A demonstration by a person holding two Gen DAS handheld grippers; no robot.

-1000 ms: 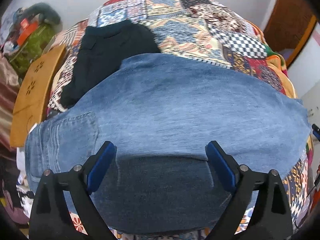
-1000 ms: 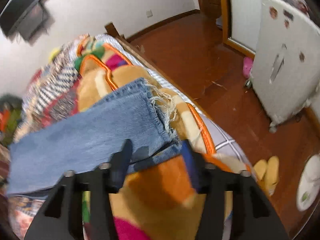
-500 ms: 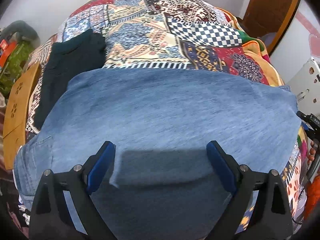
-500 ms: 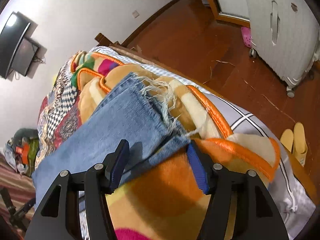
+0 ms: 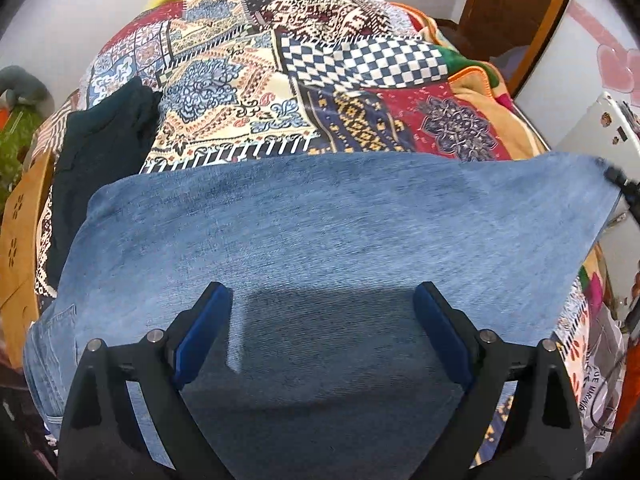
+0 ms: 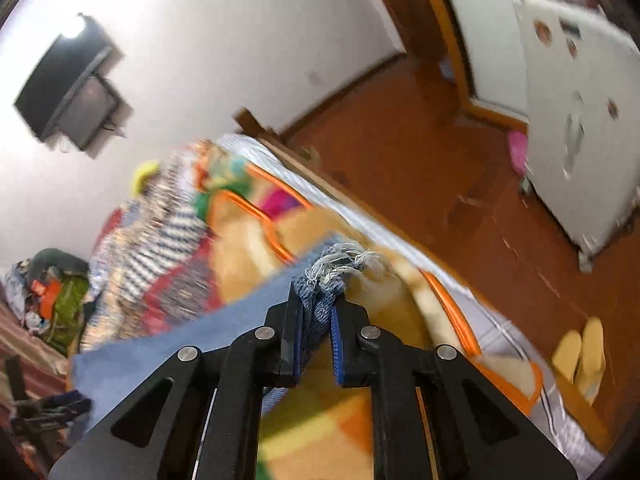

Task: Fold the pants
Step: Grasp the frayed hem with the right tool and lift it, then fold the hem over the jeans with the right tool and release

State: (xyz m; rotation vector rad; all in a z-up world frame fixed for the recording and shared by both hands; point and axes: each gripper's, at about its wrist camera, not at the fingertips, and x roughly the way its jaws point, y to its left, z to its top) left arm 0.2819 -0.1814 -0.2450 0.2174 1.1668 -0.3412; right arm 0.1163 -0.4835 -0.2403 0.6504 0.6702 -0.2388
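Observation:
Blue jeans (image 5: 320, 232) lie across a patchwork bedspread (image 5: 280, 92), waist and pocket at the left, leg ends at the right. My left gripper (image 5: 322, 304) is open, its blue pads wide apart just above the denim at mid-leg. My right gripper (image 6: 318, 312) is shut on the frayed hem of the jeans (image 6: 320, 280) and holds it lifted off the orange blanket (image 6: 360, 420). The right gripper's tip shows at the far right of the left wrist view (image 5: 622, 184), at the raised hem corner.
A dark folded garment (image 5: 100, 148) lies on the bed's left side beside a wooden board (image 5: 20, 232). Past the bed's right edge are a red wooden floor (image 6: 420, 152), a white appliance (image 6: 580, 112) and yellow slippers (image 6: 580, 352). A wall-mounted screen (image 6: 68, 88) hangs above.
My right gripper closed on the jeans' frayed hem and lifted it; the right corner of the denim rose off the bed. My left gripper stayed open and drifted a little right over the legs.

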